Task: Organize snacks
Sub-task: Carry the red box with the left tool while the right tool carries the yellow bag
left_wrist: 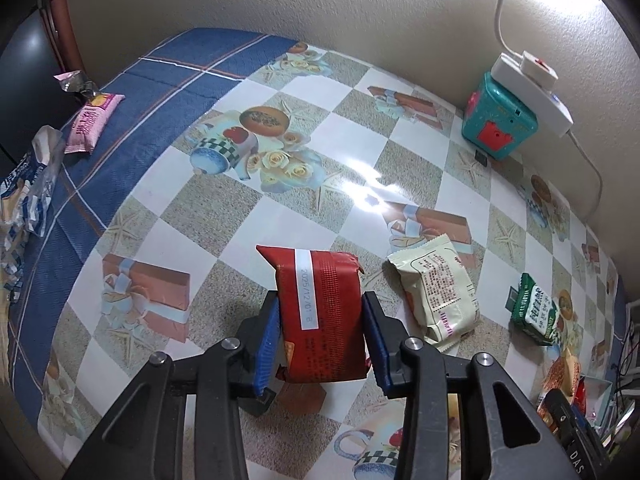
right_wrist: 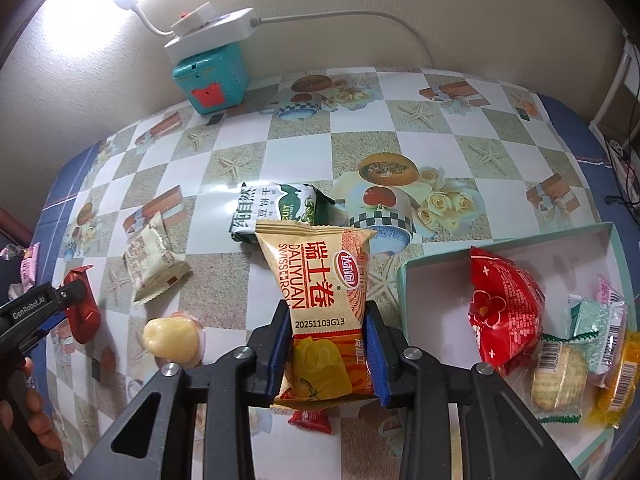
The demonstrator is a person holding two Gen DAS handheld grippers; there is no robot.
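Note:
My left gripper (left_wrist: pixel 322 300) is shut on a dark red snack packet (left_wrist: pixel 324 328) with a white date strip, its blue pads pressing both sides just above the tablecloth. In the right wrist view the same red packet (right_wrist: pixel 82 312) shows at the far left. My right gripper (right_wrist: pixel 328 308) is shut on a yellow Swiss roll packet (right_wrist: pixel 320 280), held upright. A pale green box (right_wrist: pixel 404 280) lies to its right and holds a bright red packet (right_wrist: pixel 504 308) and several small wrapped snacks.
On the patterned tablecloth lie a cream packet (left_wrist: pixel 436 292), a green packet (right_wrist: pixel 276 208), a yellow jelly cup (right_wrist: pixel 172 336) and a small red candy (right_wrist: pixel 312 420). A pink packet (left_wrist: pixel 90 120) lies far left. A teal box (right_wrist: pixel 208 76) with a power strip stands by the wall.

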